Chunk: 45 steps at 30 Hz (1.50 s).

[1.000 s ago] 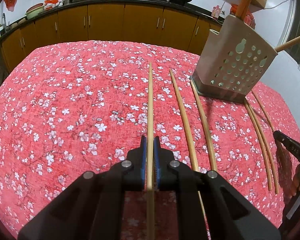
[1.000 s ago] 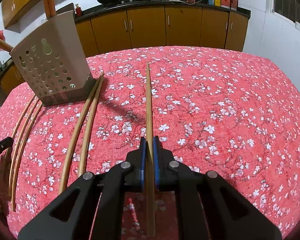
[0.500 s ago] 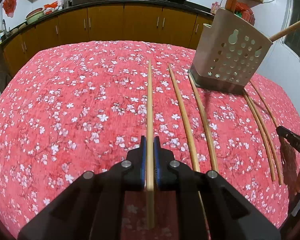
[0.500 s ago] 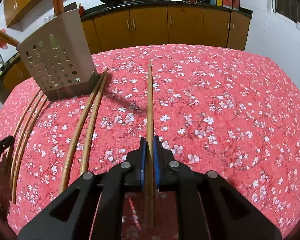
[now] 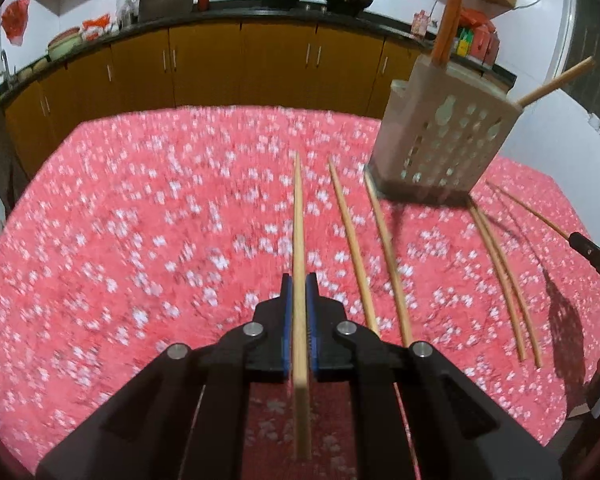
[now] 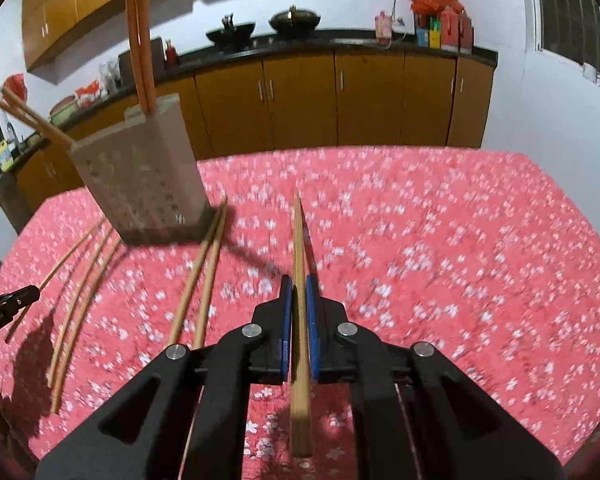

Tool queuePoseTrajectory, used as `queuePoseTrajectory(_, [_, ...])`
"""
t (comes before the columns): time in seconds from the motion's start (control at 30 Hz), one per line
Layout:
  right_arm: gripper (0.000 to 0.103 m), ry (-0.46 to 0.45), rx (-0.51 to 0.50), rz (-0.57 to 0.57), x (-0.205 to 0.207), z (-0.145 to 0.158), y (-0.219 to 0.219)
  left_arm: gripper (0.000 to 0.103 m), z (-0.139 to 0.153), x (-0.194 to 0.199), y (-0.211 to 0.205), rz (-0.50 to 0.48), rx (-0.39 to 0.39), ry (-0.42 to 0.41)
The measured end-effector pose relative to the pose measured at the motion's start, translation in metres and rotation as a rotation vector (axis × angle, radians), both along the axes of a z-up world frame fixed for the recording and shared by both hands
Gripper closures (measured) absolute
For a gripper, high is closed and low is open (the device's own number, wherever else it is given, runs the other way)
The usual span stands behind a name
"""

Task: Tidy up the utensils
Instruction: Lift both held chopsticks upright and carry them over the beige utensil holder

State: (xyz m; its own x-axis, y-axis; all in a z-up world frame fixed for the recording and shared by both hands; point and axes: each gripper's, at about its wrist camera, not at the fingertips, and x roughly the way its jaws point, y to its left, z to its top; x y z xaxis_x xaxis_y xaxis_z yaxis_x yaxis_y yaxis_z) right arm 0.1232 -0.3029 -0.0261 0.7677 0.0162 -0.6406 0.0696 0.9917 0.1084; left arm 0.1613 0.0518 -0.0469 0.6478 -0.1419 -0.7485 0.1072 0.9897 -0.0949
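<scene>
Holder (image 5: 439, 136): four chopsticks in; table: four loose; my left gripper (image 5: 298, 316) and right gripper (image 6: 298, 316) each pinch one chopstick, undelivered.

dim indoor light, motion-blurred tablecloth (image 5: 140, 240)

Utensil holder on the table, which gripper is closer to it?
Right, narrowly, it seems. The utensil holder stands ahead-left of the right gripper and slightly farther ahead-right of the left gripper.
</scene>
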Motion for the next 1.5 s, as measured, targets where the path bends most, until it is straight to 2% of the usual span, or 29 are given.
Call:
queuePoseTrajectory(0.2, [0.095,-0.106,0.005,-0.008,-0.007,0.031,-0.001,0.095,0.045,-0.006,0.000,-0.006,-0.003,-0.111])
queuePoseTrajectory(0.43, [0.095,-0.195,-0.011,-0.017,-0.013,0.054,0.000,0.095,0.092,-0.016,0.002,0.000,-0.049,-0.247])
queuePoseTrajectory(0.77, [0.095,-0.245,-0.004,-0.021,-0.018,0.067,0.002,0.095,0.114,-0.017,0.000,-0.001,-0.059,-0.307])
queuePoseTrajectory(0.97, [0.095,-0.310,0.044,0.049,-0.031,0.099,0.008,0.095,0.132,-0.029,-0.005,-0.061,-0.097,-0.342])
queuePoseTrajectory(1.2, [0.095,-0.412,0.123,0.172,-0.043,0.143,0.026,0.095,0.169,-0.045,-0.031,-0.158,-0.149,-0.434])
queuePoseTrajectory(1.37, [0.095,-0.506,0.119,0.208,-0.044,0.170,0.043,0.095,0.192,-0.043,-0.055,-0.183,-0.159,-0.519])
queuePoseTrajectory(1.5, [0.095,-0.574,0.082,0.204,-0.033,0.185,0.059,0.095,0.206,-0.030,-0.068,-0.157,-0.174,-0.571])
